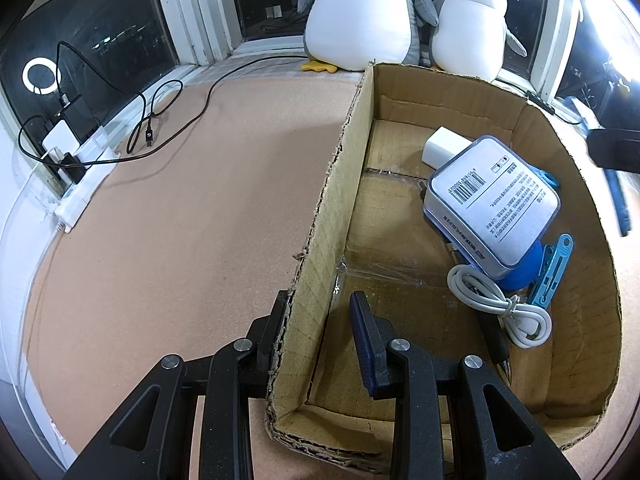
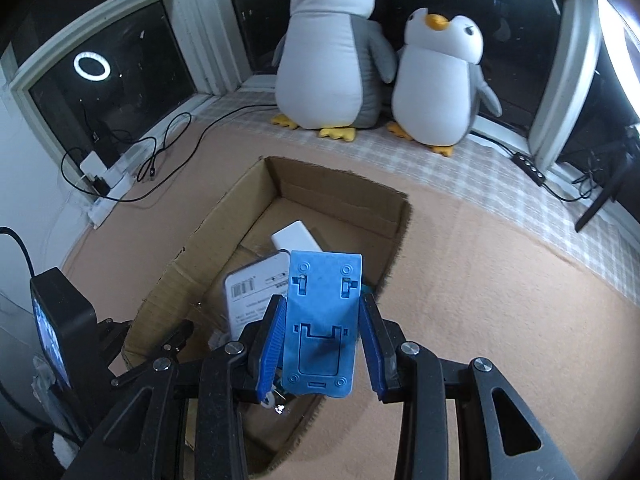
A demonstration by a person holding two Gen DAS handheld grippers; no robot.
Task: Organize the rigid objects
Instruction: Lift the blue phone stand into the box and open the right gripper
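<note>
Left tongs straddle the near left wall of the cardboard box, one finger outside and one inside, clamped on the cardboard. Inside the box, toward its right wall, a white case with a barcode label lies tilted on top of a pile: a white charger behind it, a coiled white cable in front, a blue clip at its right and a blue ball partly hidden beneath. Left of the box, the pink desk runs to a power strip with black cords. Two penguin toys sit behind the box by the window.

Right tongs grip a flat blue plastic stand by its side edges, held above the near right part of the box. Below it inside the box show the barcode case and the white charger. Beyond the box, the penguins sit on a checked cloth.
</note>
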